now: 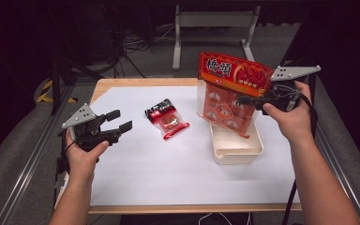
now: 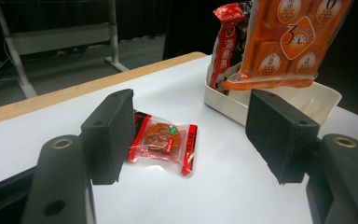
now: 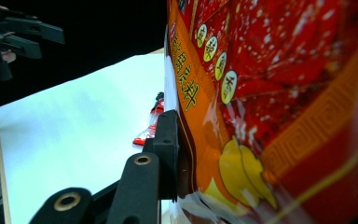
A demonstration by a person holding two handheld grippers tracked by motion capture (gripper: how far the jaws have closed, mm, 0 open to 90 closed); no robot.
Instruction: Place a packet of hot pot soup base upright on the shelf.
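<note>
The right gripper clamps the big pouch by its side edge, holding it upright with its long axis near vertical and its bottom end hanging just over the tray at the table's right edge. The left gripper hovers open near the left edge, jaws aimed at the small packet lying flat mid-table, well apart from it

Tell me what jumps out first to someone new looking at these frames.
The big red-and-orange snack bag, held upright by the right gripper over the cream tray at the table's right. Next, the small red packet lying flat mid-sheet. The left gripper hovers open at the left, jaws pointed toward the packet.
</note>
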